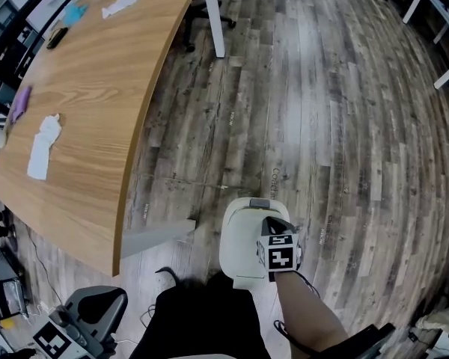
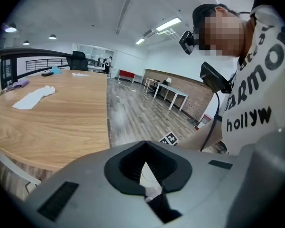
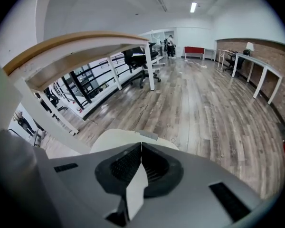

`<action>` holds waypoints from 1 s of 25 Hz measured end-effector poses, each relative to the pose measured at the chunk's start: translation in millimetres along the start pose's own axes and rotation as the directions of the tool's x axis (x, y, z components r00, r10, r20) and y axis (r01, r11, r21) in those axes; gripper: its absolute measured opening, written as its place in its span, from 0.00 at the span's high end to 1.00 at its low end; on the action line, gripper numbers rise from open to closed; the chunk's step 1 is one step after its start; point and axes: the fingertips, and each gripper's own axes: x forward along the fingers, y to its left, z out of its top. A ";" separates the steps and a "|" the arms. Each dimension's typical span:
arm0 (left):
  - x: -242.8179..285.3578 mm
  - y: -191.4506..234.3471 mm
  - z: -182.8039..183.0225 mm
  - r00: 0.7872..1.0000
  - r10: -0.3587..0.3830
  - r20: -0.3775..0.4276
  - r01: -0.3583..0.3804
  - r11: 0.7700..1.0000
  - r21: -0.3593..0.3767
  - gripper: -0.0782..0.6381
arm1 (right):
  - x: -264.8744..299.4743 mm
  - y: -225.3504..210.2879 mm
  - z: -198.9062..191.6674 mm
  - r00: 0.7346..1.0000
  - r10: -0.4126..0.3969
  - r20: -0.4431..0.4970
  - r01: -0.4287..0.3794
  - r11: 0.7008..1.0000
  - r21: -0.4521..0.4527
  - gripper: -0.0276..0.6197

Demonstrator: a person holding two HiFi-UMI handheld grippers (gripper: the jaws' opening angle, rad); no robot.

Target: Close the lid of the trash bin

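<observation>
The trash bin point(image 1: 243, 238) is cream-coloured with a rounded top and stands on the wooden floor beside the table's corner. Its lid point(image 3: 128, 137) lies down flat, with a small grey tab point(image 1: 260, 202) at the far edge. My right gripper point(image 1: 270, 220) hovers just over the lid's right side, its jaws shut with nothing between them. The right gripper point(image 3: 141, 145) looks across the lid top. My left gripper point(image 1: 103, 299) hangs low at the bottom left, away from the bin. That left gripper point(image 2: 144, 145) is also shut and holds nothing.
A curved wooden table point(image 1: 82, 103) fills the left, with a white cloth point(image 1: 43, 146), a purple item point(image 1: 19, 103) and a blue item point(image 1: 75, 12) on it. A white table leg point(image 1: 214, 17) and an office chair point(image 1: 203, 10) stand beyond. White desks point(image 1: 438, 13) sit far right.
</observation>
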 end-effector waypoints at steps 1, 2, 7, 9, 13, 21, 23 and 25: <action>-0.1 0.2 -0.2 1.000 0.001 0.002 -0.001 1.000 -0.002 0.88 | 4.5 -1.0 -1.8 1.000 0.002 -0.010 -0.002 1.000 -0.004 0.94; -0.3 0.1 -0.2 1.000 0.001 0.004 -0.001 1.000 -0.003 0.88 | 9.2 -2.3 -2.9 1.000 0.002 -0.021 -0.002 1.000 -0.006 0.94; -1.5 -0.6 1.3 1.000 0.005 0.014 -0.005 1.000 -0.009 0.88 | 29.1 -5.9 -6.8 0.998 -0.005 -0.058 0.007 1.000 0.025 0.94; -2.0 -0.9 1.9 1.000 0.006 0.018 -0.006 1.000 -0.011 0.88 | 36.7 -7.7 -10.4 0.997 -0.008 -0.072 0.012 0.999 0.048 0.94; -2.9 -1.2 2.8 1.000 0.010 0.026 -0.010 1.000 -0.017 0.88 | 49.7 -12.9 -16.2 0.990 0.020 -0.143 0.000 0.991 0.137 0.94; -4.5 -1.2 3.4 0.999 0.019 0.040 -0.017 0.999 -0.031 0.88 | 58.8 -11.2 -14.6 0.967 -0.005 -0.253 -0.001 1.000 -0.021 0.94; -4.8 -1.0 3.0 0.999 0.022 0.043 -0.021 0.999 -0.034 0.88 | 59.3 -11.4 -12.3 0.972 -0.018 -0.233 0.010 0.999 -0.035 0.94; -5.1 -0.7 2.1 0.999 0.027 0.046 -0.025 0.999 -0.039 0.88 | 60.4 -11.1 -11.5 0.976 -0.027 -0.214 0.015 0.998 -0.057 0.94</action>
